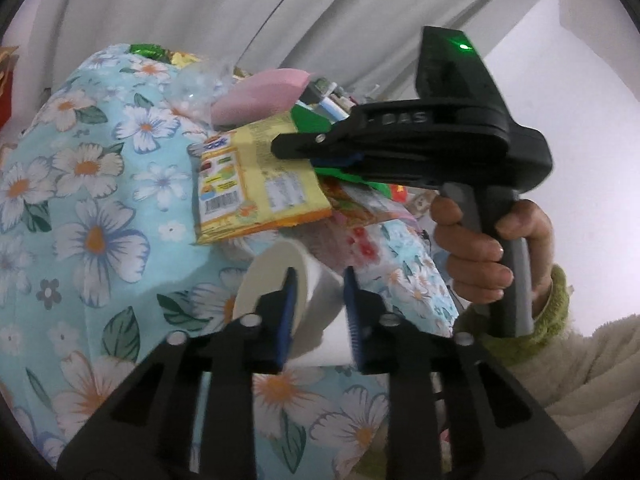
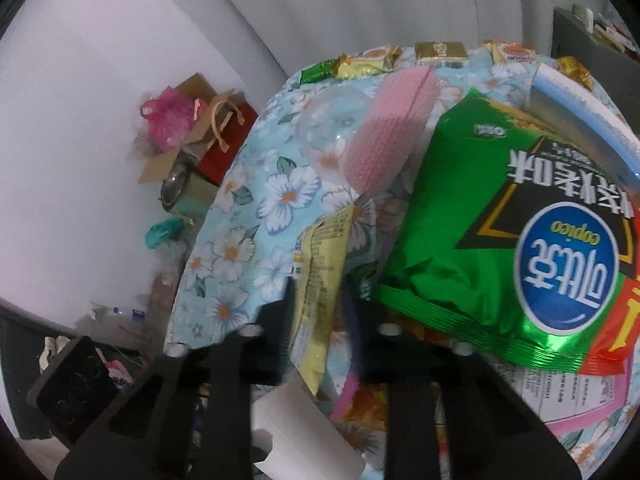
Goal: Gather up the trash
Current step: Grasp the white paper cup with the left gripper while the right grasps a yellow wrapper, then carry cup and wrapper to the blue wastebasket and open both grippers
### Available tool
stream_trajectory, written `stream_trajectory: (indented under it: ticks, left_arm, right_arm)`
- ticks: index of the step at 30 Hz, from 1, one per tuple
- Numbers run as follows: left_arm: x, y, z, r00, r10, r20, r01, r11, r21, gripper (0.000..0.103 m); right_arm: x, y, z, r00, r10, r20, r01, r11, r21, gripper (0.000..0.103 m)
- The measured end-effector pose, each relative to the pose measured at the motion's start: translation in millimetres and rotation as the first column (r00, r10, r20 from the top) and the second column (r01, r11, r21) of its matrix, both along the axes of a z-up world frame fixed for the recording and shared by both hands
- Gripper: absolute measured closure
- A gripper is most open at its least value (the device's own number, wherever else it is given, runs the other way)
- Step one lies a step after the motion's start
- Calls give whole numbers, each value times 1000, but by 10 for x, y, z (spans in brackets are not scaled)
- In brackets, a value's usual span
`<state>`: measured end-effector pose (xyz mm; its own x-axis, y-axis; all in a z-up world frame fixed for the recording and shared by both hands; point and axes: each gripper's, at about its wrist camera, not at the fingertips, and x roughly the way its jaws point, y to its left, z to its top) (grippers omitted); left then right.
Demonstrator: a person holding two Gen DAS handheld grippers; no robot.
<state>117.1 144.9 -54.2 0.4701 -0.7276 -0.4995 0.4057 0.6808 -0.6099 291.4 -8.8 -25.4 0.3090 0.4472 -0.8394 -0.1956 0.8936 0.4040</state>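
My left gripper point(image 1: 318, 312) is shut on a white paper cup point(image 1: 280, 280), its blue pads on the cup's wall, above the floral tablecloth point(image 1: 92, 208). My right gripper point(image 1: 294, 146) shows in the left wrist view, shut on a yellow snack wrapper point(image 1: 256, 184) held over the table. In the right wrist view the right gripper point(image 2: 318, 312) clamps that yellow wrapper point(image 2: 320, 280) between its fingers. The white cup point(image 2: 296, 432) shows below it. A large green chip bag point(image 2: 500, 240) lies on the table to the right.
A pink sponge-like pack point(image 2: 388, 136), a clear plastic dome point(image 2: 332, 132) and several small wrappers point(image 2: 368, 60) lie on the tablecloth point(image 2: 240, 248). A cardboard box with a pink bag point(image 2: 168, 120) and clutter sits on the floor to the left. A white curtain point(image 1: 240, 8) hangs behind.
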Motion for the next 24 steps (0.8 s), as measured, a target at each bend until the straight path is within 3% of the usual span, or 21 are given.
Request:
stream_trajectory:
  ticks: [4,7,10,15,20,24]
  left_arm:
    - [-88,-12,76,1000,-2,24,2,1000,2,93]
    - [-190,-1,201,999,4,51,-4,1000,0,100]
    - [-306,-1,407,995,15,98,-16,1000,10,100]
    - [-533,-145,849,976,-8,216,1,999,33,100]
    - [-609,-597,1209,947,-110,302,94,993,66,100]
    - [-477,-1242,1407,914,-247,322,232,969,85,100]
  right_arm:
    - [-64,21,137,999,12,43,-14,999,42,98]
    - [-154,-1,346,995,17,99,-25,997,75,99]
    - [-300,-88,616,986,7,168,-27,993,117,99]
    - [-789,-488,1145,944,-61,323,10,987,158,99]
    - [-1431,-1237,1531,871,-228,435,171,971,167,99]
    - [-2090,-2127,1664,761,-426,489,413,900,142,99]
